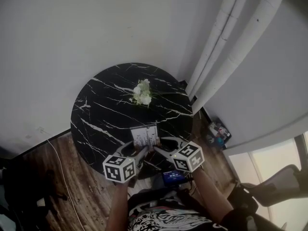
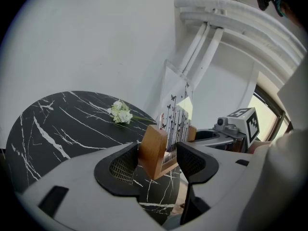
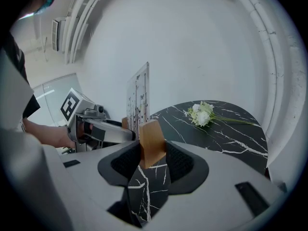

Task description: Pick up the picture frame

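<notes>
The picture frame (image 1: 145, 137), a clear upright panel printed with dark stems and butterflies and set in light wooden end blocks, is found at the near edge of the round black white-veined marble table (image 1: 106, 109), on the side next to the person. It is held upright.

Each end is taken by one tool. In the left gripper view, one wooden block (image 2: 154, 150) is seen between the jaws of the left gripper (image 2: 156, 158), and the jaws are closed against it. In the right gripper view, the other wooden block (image 3: 152, 141) is clamped between the jaws of the right gripper (image 3: 153, 155), with pads pressed on both of its faces.

The grasp is therefore judged complete on both sides. Whether the frame's base is clear of the table top cannot be settled from any view; the blocks are seen over the table's near rim. The lift is judged as either just begun or outstanding.

A small bunch of white flowers (image 1: 142, 92) is noted near the table's centre, well apart from the frame, and no obstruction is recorded.
</notes>
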{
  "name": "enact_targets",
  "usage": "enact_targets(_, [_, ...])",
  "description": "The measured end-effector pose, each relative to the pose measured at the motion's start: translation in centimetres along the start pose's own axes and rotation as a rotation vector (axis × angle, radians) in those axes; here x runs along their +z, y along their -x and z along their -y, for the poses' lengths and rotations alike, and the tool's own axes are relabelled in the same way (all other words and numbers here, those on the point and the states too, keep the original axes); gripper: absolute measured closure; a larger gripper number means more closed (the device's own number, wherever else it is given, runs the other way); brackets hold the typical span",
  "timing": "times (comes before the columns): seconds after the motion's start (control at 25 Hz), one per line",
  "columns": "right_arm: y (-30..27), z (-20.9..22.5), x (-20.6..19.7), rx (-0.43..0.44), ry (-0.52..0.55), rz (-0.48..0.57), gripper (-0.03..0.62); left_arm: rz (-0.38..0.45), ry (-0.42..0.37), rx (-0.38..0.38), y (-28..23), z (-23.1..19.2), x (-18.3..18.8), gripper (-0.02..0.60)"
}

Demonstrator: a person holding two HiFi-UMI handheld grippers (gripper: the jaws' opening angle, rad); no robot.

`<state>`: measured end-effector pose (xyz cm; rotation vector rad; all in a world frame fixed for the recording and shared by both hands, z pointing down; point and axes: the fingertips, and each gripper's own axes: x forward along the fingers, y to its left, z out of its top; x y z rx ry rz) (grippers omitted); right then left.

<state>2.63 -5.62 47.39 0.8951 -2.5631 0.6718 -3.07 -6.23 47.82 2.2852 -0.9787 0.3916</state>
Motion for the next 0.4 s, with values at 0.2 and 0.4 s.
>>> enact_targets(0.2, [-0.27,0.37,-0.02,0.0,-0.002,-0.009,0.425,-0.005,0.006,-0.003,-0.39,-0.28,0.03,0.316])
enact_targets(0.4, [-0.75,0.73,-0.19,-0.001,-0.004,-0.015,0.425,-0.011,0.009,-0.006,-0.76,-0.77,-0.05,0.316])
